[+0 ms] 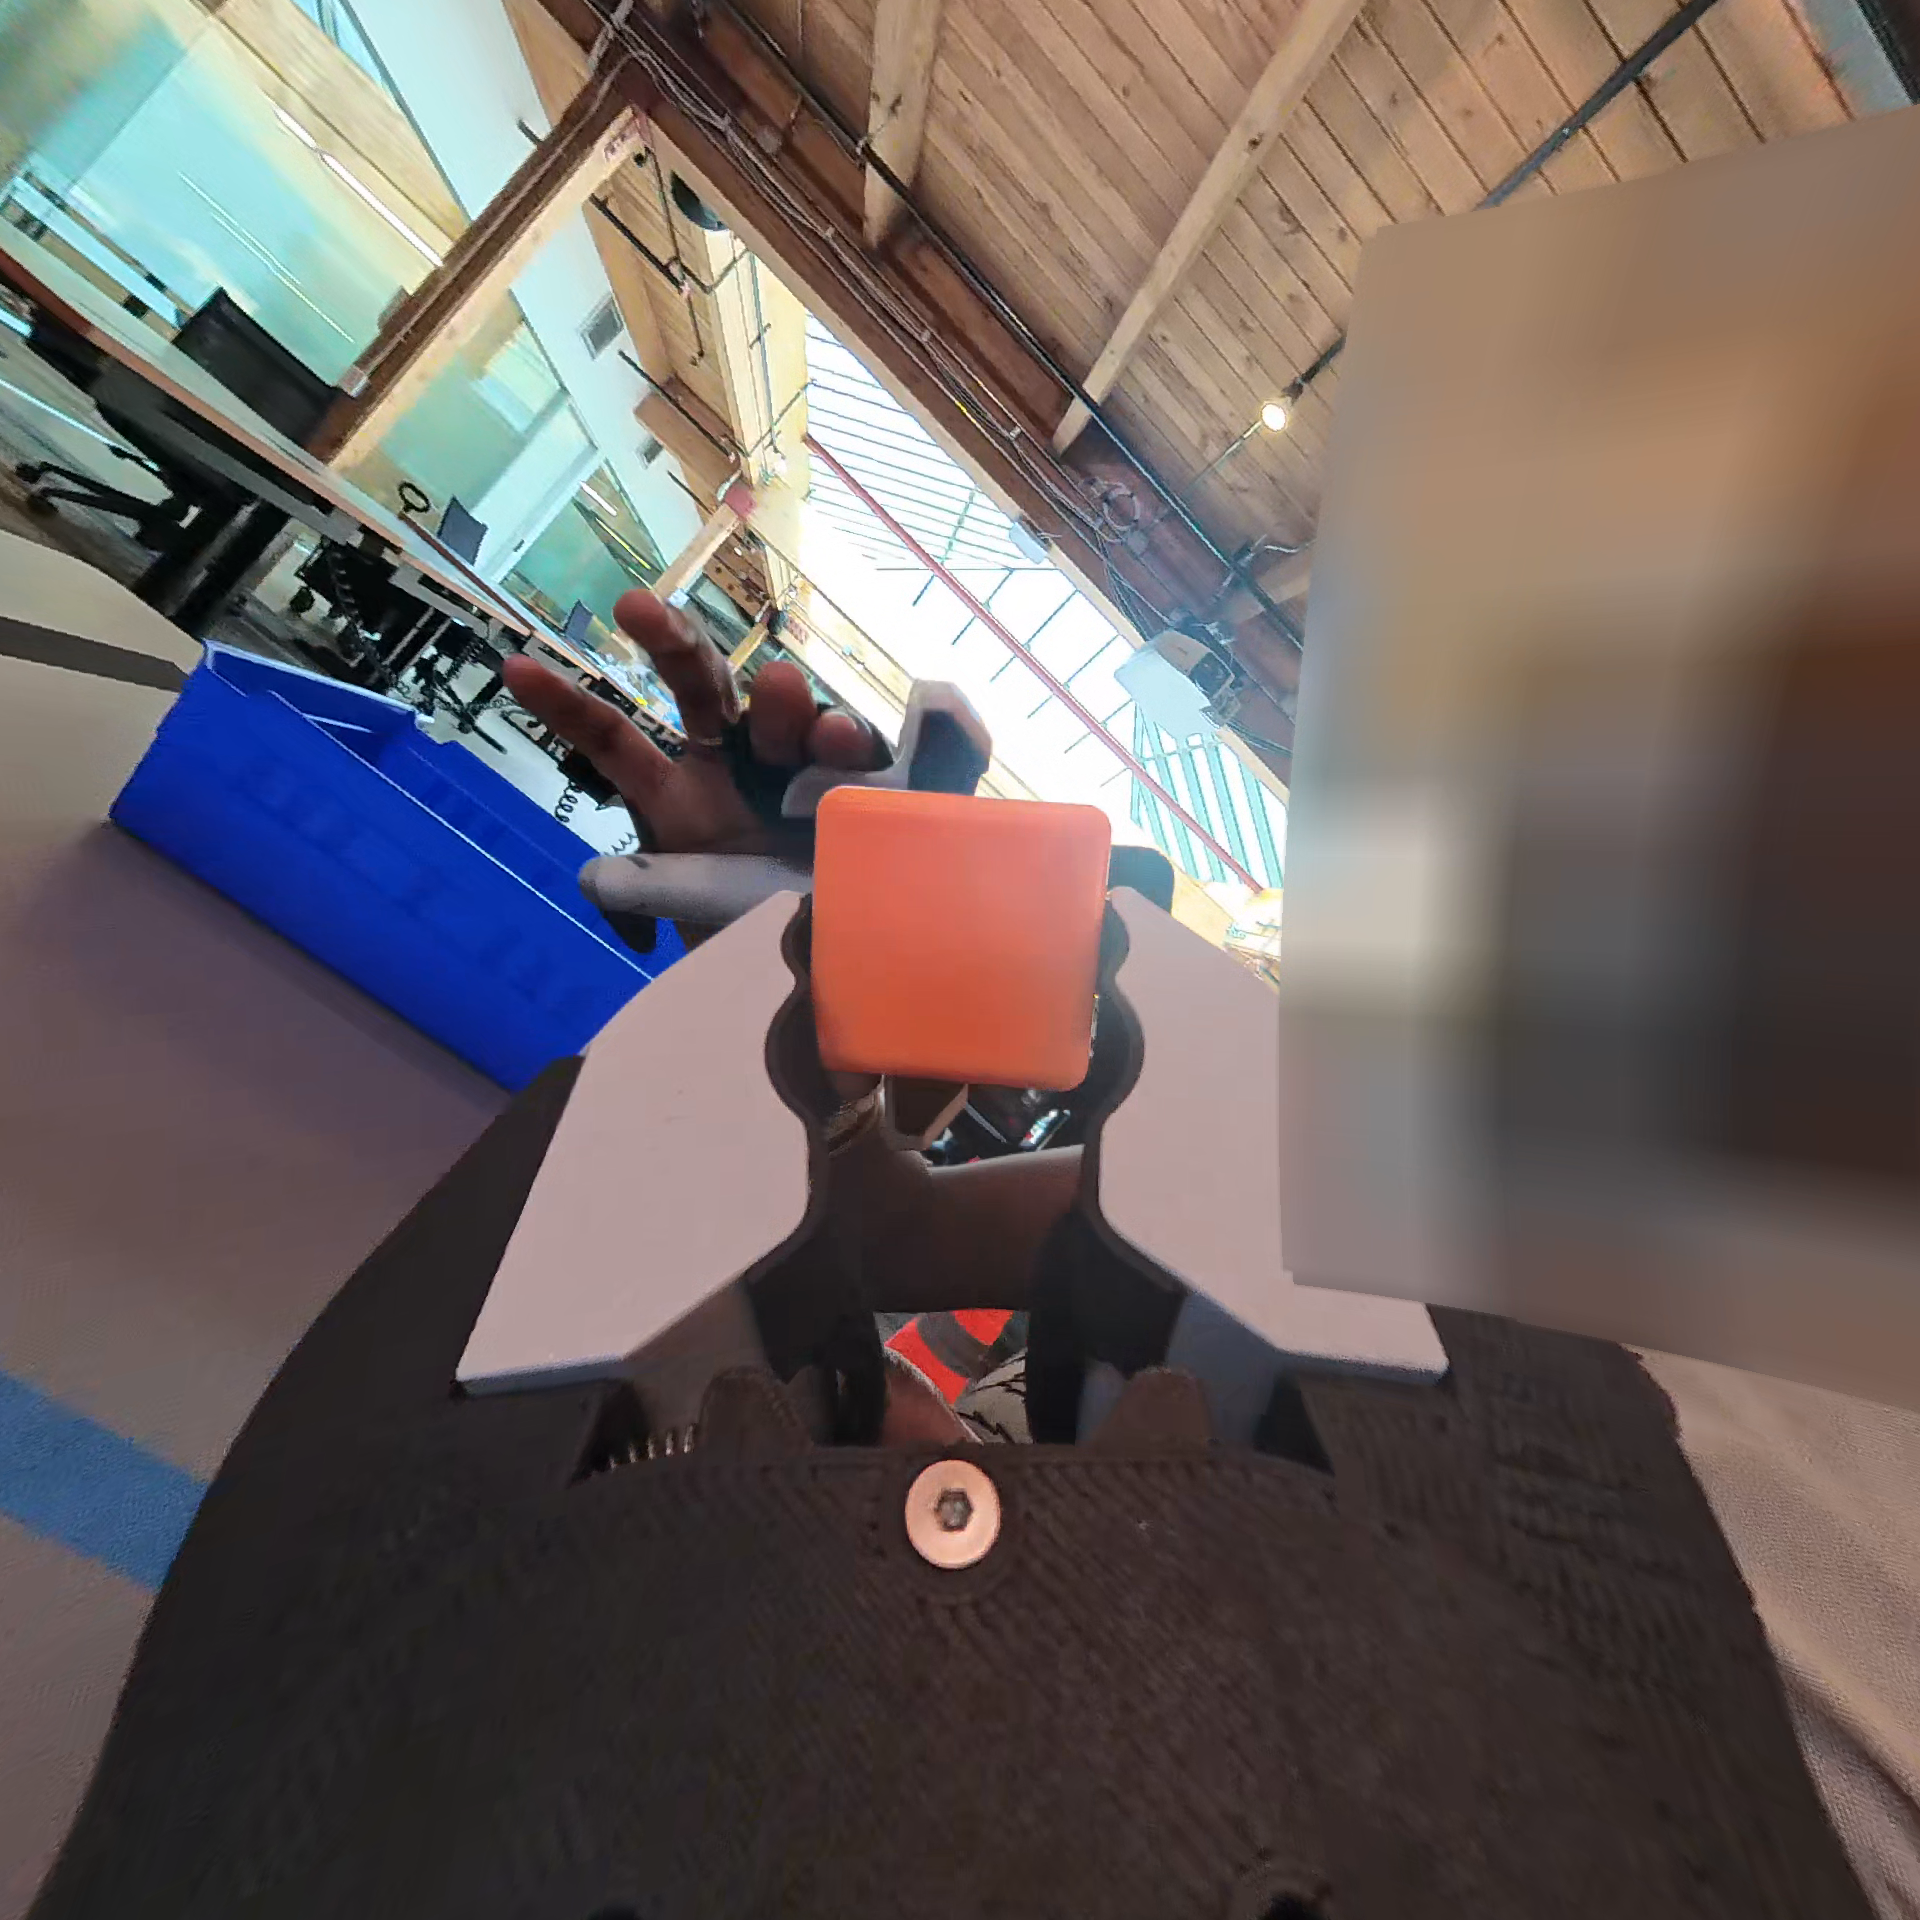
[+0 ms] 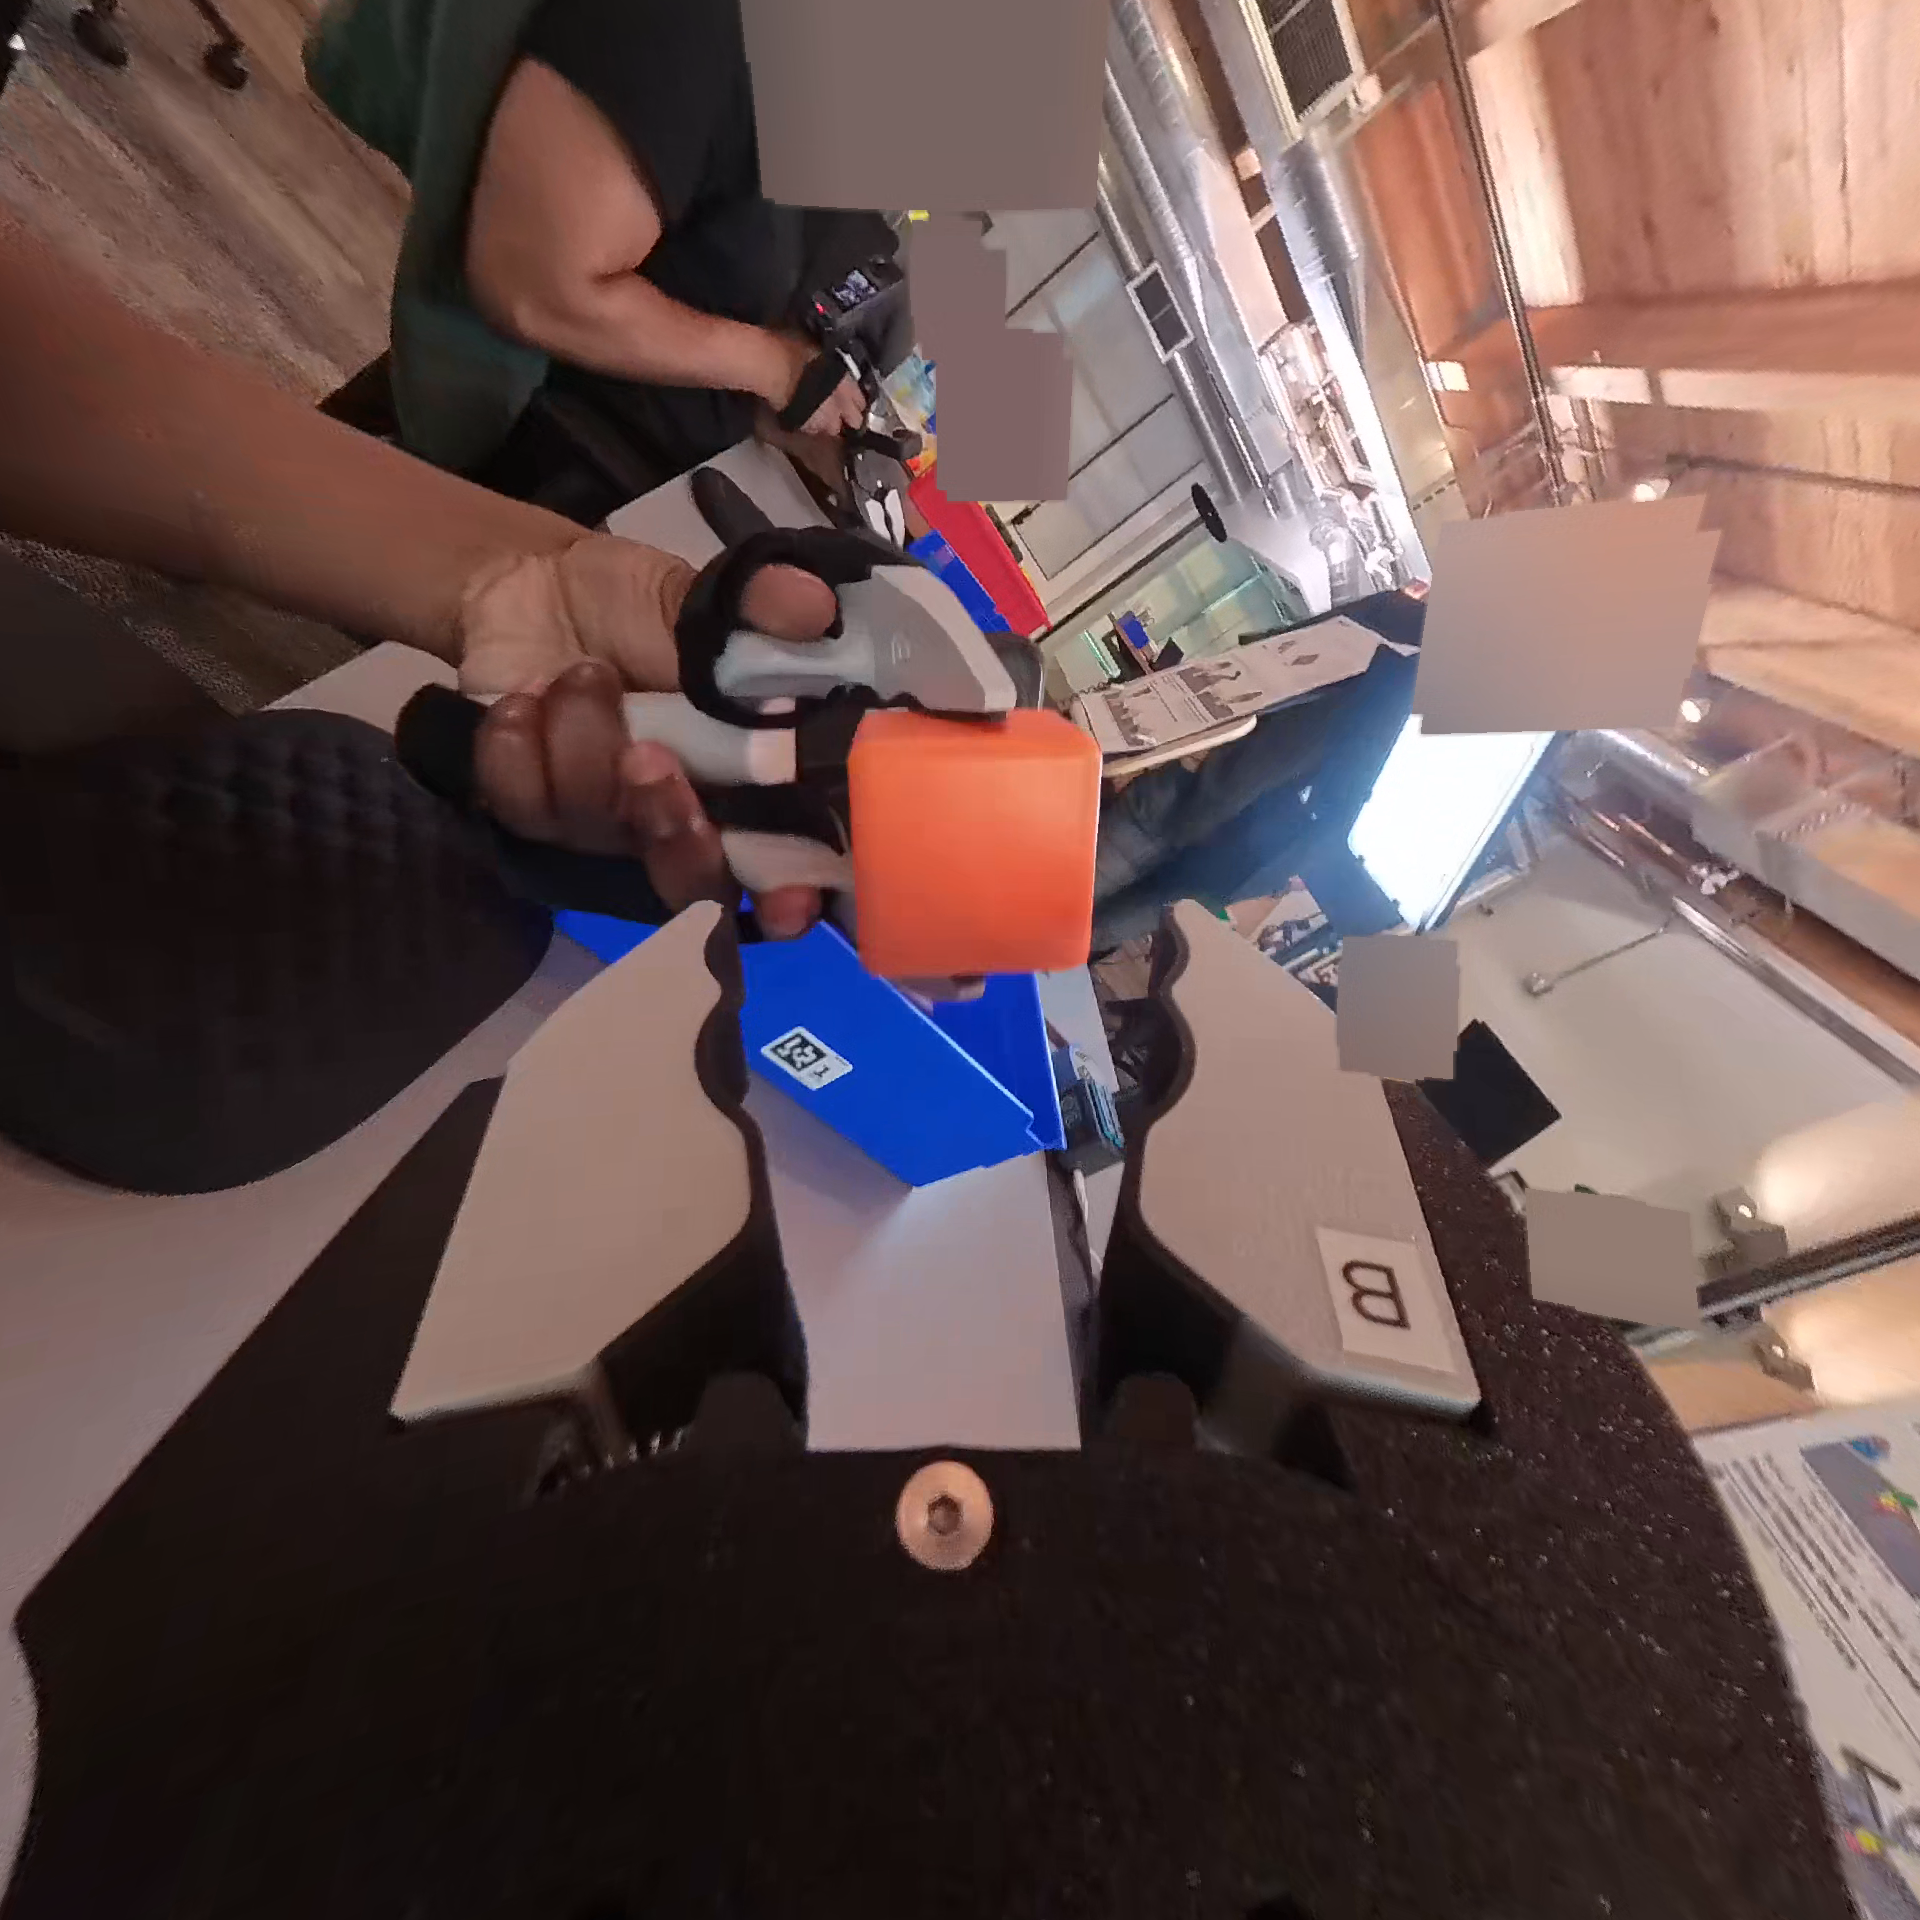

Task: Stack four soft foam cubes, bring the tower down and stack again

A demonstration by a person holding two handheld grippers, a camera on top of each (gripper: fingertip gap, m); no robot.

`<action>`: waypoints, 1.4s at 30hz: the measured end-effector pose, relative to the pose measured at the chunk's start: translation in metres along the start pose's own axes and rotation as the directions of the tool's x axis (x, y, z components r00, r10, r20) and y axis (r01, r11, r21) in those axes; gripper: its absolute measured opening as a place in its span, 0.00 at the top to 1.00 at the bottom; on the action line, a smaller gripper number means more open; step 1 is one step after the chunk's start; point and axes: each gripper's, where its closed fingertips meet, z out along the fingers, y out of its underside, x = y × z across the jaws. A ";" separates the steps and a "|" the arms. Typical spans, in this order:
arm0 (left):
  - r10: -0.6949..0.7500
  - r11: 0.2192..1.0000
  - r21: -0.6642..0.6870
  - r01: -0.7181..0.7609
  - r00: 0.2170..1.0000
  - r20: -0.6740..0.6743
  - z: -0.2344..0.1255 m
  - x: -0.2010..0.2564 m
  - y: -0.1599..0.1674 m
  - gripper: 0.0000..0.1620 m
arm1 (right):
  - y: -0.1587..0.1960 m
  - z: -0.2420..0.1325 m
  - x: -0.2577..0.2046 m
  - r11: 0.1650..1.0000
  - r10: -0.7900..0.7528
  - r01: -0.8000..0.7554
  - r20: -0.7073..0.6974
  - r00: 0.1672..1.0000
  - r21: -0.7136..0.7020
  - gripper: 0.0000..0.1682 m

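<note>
Cube in the air, held by the left hand-held gripper, with no tower in sight.

We see one orange soft foam cube with rounded corners (image 1: 956, 951) pinched between the grey fingers of the left hand-held gripper (image 1: 951, 997), raised well clear of the grey bench (image 1: 208, 1091) and above the blue plastic bin (image 1: 384, 862). From the right wrist view the same cube (image 2: 971, 842) floats ahead of the right hand-held gripper (image 2: 945, 935), whose jaws stand wide and carry nothing. We judge this a carrying step; the other three cubes are out of view. The next move calls for lowering the cube squarely onto its place, then easing the grip so the foam does not spring askew.
</note>
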 end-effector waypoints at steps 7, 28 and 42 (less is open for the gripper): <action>-0.023 0.998 -0.060 0.024 1.000 0.018 0.003 -0.007 0.012 0.69 | 0.007 0.008 -0.005 0.998 -0.035 0.038 0.054 0.998 -0.058 0.71; 0.833 0.549 -0.764 -0.338 0.145 0.534 -0.141 -0.047 -0.019 0.51 | 0.201 -0.082 -0.097 0.163 0.737 -0.044 0.092 0.669 -0.986 0.71; 0.837 0.545 -0.773 -0.325 0.163 0.522 -0.143 -0.058 -0.017 0.51 | 0.207 -0.083 -0.108 0.115 0.786 -0.013 0.083 0.612 -0.993 0.71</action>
